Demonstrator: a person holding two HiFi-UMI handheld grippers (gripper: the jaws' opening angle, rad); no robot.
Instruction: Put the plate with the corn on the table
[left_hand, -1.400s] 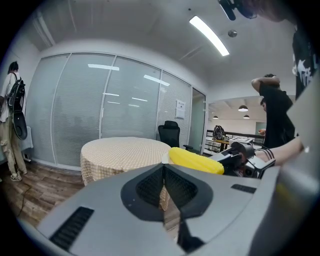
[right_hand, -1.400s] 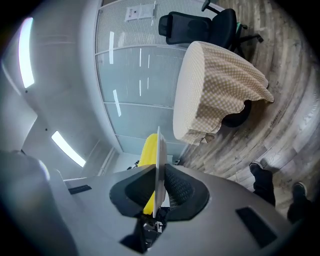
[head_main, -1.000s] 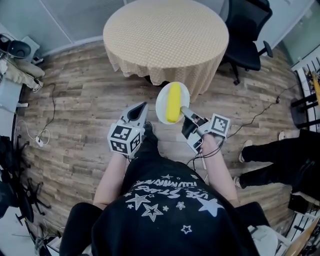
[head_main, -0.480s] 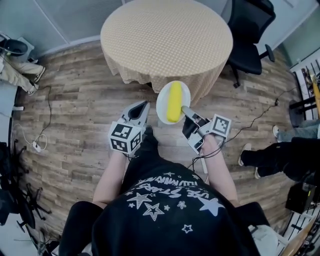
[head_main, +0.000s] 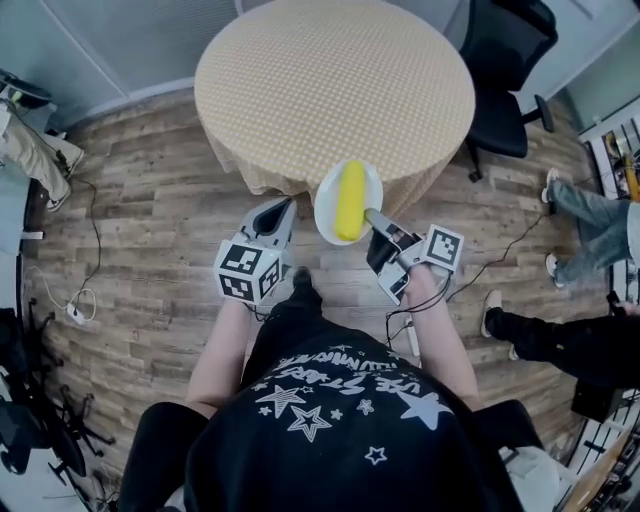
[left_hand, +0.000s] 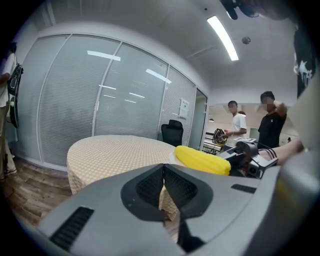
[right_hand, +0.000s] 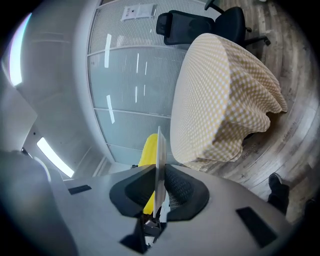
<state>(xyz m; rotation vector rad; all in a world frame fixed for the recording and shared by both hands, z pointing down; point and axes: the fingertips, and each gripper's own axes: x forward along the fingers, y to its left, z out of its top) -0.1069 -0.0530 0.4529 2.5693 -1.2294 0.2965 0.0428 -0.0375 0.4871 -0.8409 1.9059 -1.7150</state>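
One round white plate (head_main: 325, 207) carries a smooth yellow corn cob (head_main: 349, 200) whose long axis points ahead toward the table (head_main: 330, 80). Our right gripper (head_main: 370, 215) pinches the plate's rim, so the plate juts out beyond its jaws. Our left gripper (head_main: 283, 208), just beside the plate, is pressed together and empty.

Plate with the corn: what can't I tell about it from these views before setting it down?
- Head view: the plate overlaps the table's near edge; its height above that edge cannot be judged from overhead.
- Right gripper view: the plate is edge-on and hides most of the corn.
- Left gripper view: the left hand-held gripper's body hides nearly all the plate; mainly corn shows.
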